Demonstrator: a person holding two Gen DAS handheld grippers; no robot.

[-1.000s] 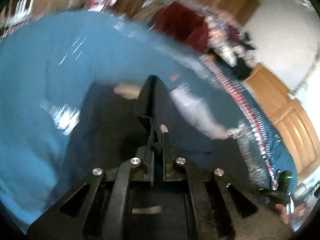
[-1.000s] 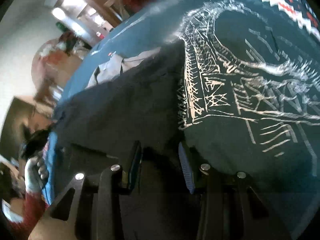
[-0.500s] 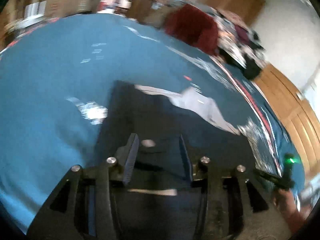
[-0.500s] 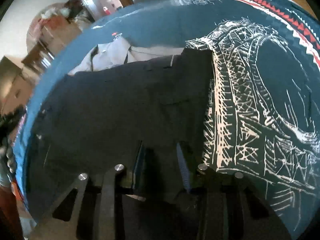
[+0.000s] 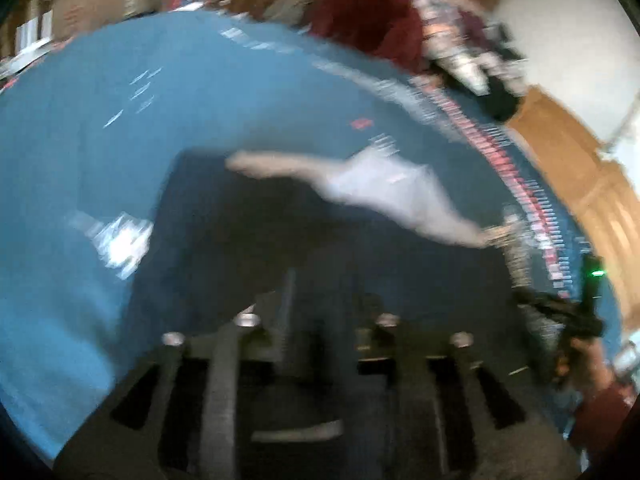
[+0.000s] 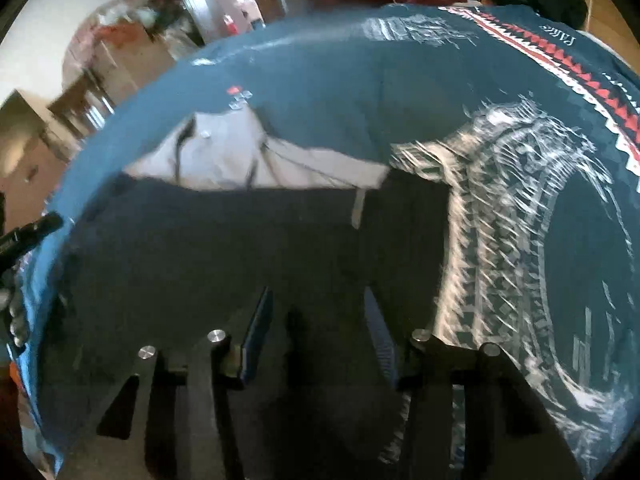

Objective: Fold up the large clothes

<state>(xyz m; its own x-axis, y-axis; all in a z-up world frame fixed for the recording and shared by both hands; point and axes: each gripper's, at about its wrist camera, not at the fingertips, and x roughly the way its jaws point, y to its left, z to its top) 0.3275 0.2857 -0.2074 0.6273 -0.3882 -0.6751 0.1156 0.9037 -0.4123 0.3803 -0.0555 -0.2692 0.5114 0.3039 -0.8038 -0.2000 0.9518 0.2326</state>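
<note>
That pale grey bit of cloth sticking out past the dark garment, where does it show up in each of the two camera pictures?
Left wrist view: the pale grey cloth lies right of centre, beyond the far edge of the dark garment.
Right wrist view: the pale grey cloth sits upper left, again past the dark garment's far edge.
Shared landmark: the blue patterned blanket with its red and white border, lying under everything.

A lived-in home room: a blue patterned bedspread (image 6: 320, 80) ahead of the jaws, wooden cupboards (image 5: 580, 168) to their right, piled clothes (image 5: 372, 16) beyond.
</note>
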